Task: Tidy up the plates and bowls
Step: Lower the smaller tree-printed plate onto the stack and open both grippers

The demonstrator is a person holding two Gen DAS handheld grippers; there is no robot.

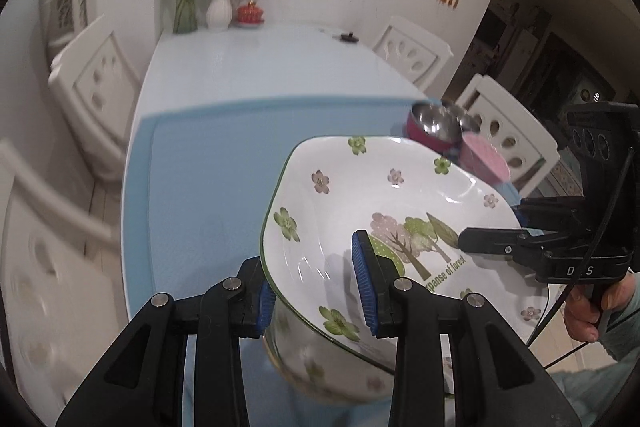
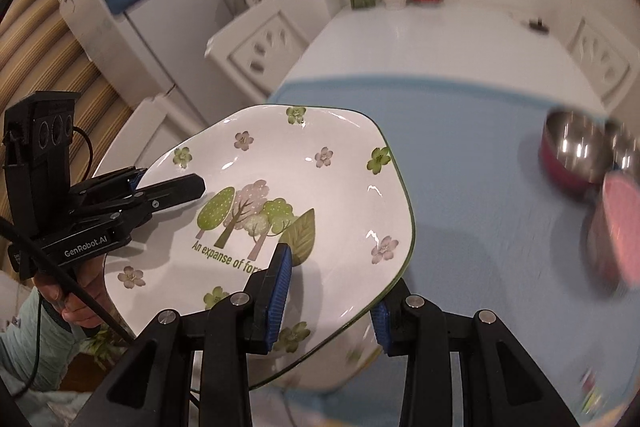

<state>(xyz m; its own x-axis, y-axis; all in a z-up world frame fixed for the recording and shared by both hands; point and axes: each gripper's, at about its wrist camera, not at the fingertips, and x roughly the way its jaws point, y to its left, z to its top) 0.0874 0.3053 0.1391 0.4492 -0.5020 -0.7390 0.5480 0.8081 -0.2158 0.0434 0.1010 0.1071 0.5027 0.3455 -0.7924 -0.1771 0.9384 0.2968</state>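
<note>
A white floral plate (image 1: pixel 360 195) with a green rim and a tree picture is held above the blue mat; it also shows in the right wrist view (image 2: pixel 280 163). My left gripper (image 1: pixel 316 283) is shut on the plate's left rim, one pad inside, one under. My right gripper (image 2: pixel 332 291) is shut on the plate's right rim the same way; it shows in the left wrist view (image 1: pixel 492 239). A steel bowl with a magenta outside (image 1: pixel 436 127) and a pink bowl (image 1: pixel 484 159) stand beyond the plate, blurred, also in the right wrist view (image 2: pixel 576 155).
The blue mat (image 1: pixel 208 179) covers the near part of a white table (image 1: pixel 256 59). Vases with flowers (image 1: pixel 218 7) and a red pot (image 1: pixel 250 14) stand at the far edge. White chairs (image 1: pixel 96 79) surround the table. A fridge (image 2: pixel 132 3) stands to the left.
</note>
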